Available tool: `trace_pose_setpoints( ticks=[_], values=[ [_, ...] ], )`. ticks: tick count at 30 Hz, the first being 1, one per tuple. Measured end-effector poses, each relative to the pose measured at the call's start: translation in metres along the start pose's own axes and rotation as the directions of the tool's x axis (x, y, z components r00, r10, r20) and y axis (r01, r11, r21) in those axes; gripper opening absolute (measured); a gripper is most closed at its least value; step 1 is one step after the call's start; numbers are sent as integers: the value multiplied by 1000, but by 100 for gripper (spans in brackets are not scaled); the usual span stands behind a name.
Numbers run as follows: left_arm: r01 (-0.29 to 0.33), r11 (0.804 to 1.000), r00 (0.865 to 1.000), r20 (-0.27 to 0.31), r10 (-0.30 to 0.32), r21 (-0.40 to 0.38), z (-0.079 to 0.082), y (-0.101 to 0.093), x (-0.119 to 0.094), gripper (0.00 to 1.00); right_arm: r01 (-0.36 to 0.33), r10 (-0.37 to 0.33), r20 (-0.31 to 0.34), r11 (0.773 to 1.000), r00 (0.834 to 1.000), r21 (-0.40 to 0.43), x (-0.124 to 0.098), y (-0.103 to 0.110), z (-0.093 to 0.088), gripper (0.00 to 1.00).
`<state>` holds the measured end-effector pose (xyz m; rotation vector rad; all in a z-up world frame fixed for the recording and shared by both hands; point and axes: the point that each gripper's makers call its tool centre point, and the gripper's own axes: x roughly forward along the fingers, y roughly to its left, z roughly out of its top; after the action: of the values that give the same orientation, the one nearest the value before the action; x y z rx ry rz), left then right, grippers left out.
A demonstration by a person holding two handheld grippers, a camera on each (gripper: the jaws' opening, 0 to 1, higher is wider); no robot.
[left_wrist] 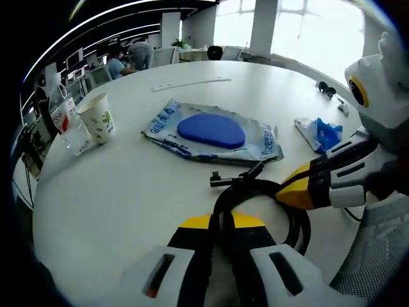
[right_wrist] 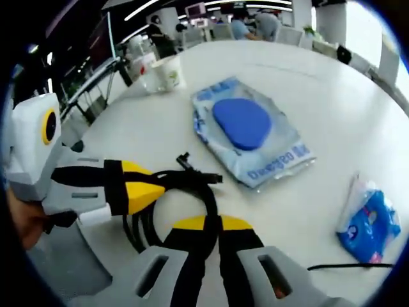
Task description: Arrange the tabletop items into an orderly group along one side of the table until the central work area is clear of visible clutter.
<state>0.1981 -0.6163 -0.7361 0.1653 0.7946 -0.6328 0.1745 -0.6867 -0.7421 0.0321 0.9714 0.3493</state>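
In the left gripper view the left claw [left_wrist: 220,240] is pinched on a coiled black cable [left_wrist: 255,198] at the near edge of the round white tabletop [left_wrist: 128,192]; the right claw [left_wrist: 287,192], yellow-tipped, comes in from the right and grips the same glossy loop; beyond lie a crinkled blue-and-white wipes pack [left_wrist: 214,131] with a smooth oval blue lid, a paper cup [left_wrist: 97,117] beside a clear glass [left_wrist: 75,134], and a small blue packet [left_wrist: 319,133].

In the right gripper view the right claw [right_wrist: 217,240] is pressed shut on the cable [right_wrist: 185,185]; the left claw [right_wrist: 150,187] holds it from the left; the wipes pack [right_wrist: 249,131] lies just beyond, the blue packet [right_wrist: 370,220] to the right, the cup [right_wrist: 167,71] far back.
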Motion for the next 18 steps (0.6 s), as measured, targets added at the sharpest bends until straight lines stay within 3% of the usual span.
trace_pose_setpoints(
  ticks=[18],
  values=[
    [0, 999, 1000, 2, 0, 42, -4, -3, 4, 13, -17, 16, 32, 1000, 999, 8, 3, 1, -3, 4]
  ],
)
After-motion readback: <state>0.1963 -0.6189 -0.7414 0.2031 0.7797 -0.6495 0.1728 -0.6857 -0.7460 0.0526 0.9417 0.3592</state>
